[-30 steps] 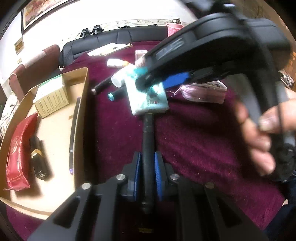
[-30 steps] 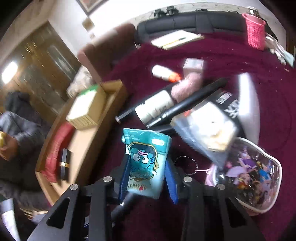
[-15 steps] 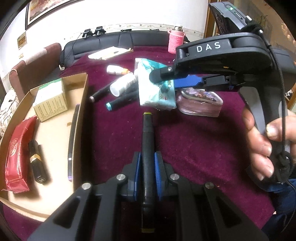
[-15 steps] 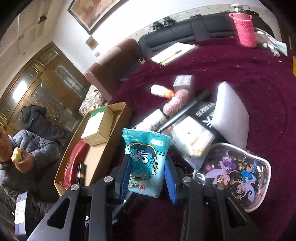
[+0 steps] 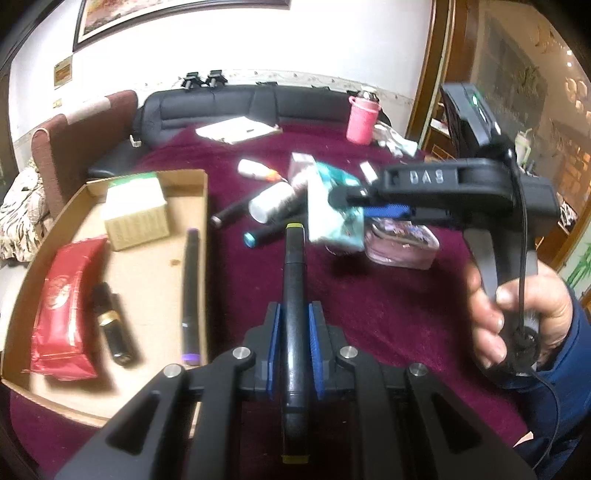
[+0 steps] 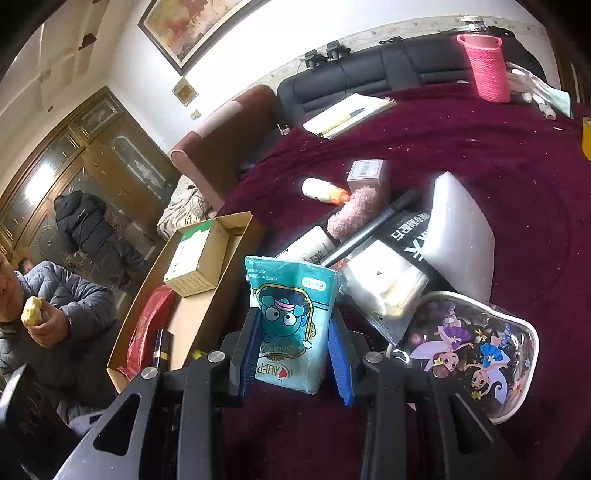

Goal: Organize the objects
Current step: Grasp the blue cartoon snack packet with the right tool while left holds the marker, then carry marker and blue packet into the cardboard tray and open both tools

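— Your left tool?
— My left gripper (image 5: pixel 294 328) pinches a black marker (image 5: pixel 293 295) above the maroon cloth (image 5: pixel 388 295), beside the cardboard tray (image 5: pixel 204 206).
— The right?
— My right gripper (image 6: pixel 295 345), level, clamps a teal tissue pack (image 6: pixel 293 317); its lower edge is hidden behind the pads.

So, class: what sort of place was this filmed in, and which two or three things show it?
Most likely a home living or dining room. A black leather sofa stands behind the table's maroon velvet cloth, a framed painting hangs on the white wall, and ornate gold-framed glass doors stand to one side.
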Motion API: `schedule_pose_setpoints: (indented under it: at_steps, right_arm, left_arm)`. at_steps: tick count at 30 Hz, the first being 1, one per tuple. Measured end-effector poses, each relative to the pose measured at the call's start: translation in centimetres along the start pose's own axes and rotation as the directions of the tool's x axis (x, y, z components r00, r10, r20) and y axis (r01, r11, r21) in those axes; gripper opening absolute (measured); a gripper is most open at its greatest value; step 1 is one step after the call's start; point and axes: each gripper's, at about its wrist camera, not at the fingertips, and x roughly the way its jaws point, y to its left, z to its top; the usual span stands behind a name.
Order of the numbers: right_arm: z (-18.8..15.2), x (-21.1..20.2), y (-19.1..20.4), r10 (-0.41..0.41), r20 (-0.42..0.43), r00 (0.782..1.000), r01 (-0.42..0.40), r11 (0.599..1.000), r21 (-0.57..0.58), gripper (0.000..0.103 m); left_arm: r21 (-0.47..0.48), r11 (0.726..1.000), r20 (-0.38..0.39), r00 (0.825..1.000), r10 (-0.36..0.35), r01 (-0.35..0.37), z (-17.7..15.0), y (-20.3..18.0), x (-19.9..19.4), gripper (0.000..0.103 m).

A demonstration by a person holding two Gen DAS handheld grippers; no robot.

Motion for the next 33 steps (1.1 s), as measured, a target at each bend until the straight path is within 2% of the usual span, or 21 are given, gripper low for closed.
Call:
schedule_pose_setpoints:
  at_steps: [10, 21, 33]
  right_arm:
    - [-0.8, 1.2, 1.9, 0.051, -0.052, 0.997, -0.052, 0.999, -0.015, 0.039]
    - [-0.1, 2.5, 6.9, 0.117, -0.121, 0.986, -0.125, 0.99, -0.059, 0.039]
    - [0.4, 7.2, 11.9, 0.104, -0.199, 0.974, -0.128, 0.985, -0.111, 0.039]
  left_arm:
    - [-0.1, 0.993, 0.064, 0.995, 0.072, -0.065, 0.4, 4.7, -2.7, 0.014]
    - [-0.173, 0.978, 0.053, 0.99, 0.129, -0.118, -0.3, 8.3, -2.2, 0.014]
    - [-0.223, 0.964, 0.028, 0.988, 0.154, -0.144, -1.0, 11.1, -1.5, 0.014]
